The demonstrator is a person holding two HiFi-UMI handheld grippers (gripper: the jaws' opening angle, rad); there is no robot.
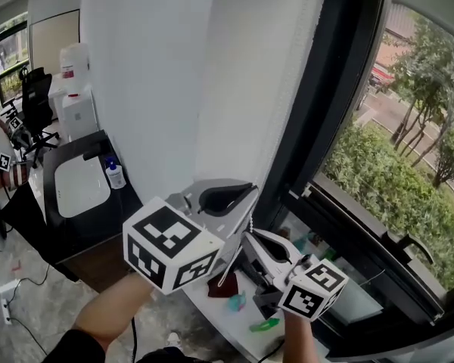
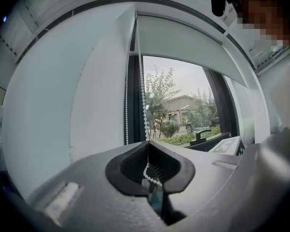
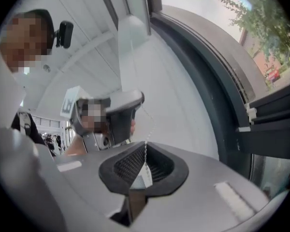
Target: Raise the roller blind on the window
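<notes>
Your left gripper [image 2: 148, 144] has its jaws pinched almost together on the bead chain [image 2: 143, 93]. From the pads the chain rises straight up beside the dark window frame [image 2: 132, 100] toward the left end of the roller blind [image 2: 183, 42]. Your right gripper [image 3: 145, 146], lower and just beside the left one, is likewise clamped nearly closed on the same chain, which climbs from its pads to the left gripper. The blind covers only the top of the window [image 1: 393, 165], its long axis level across the frame and its bottom edge above the trees [image 2: 159, 88] outside.
</notes>
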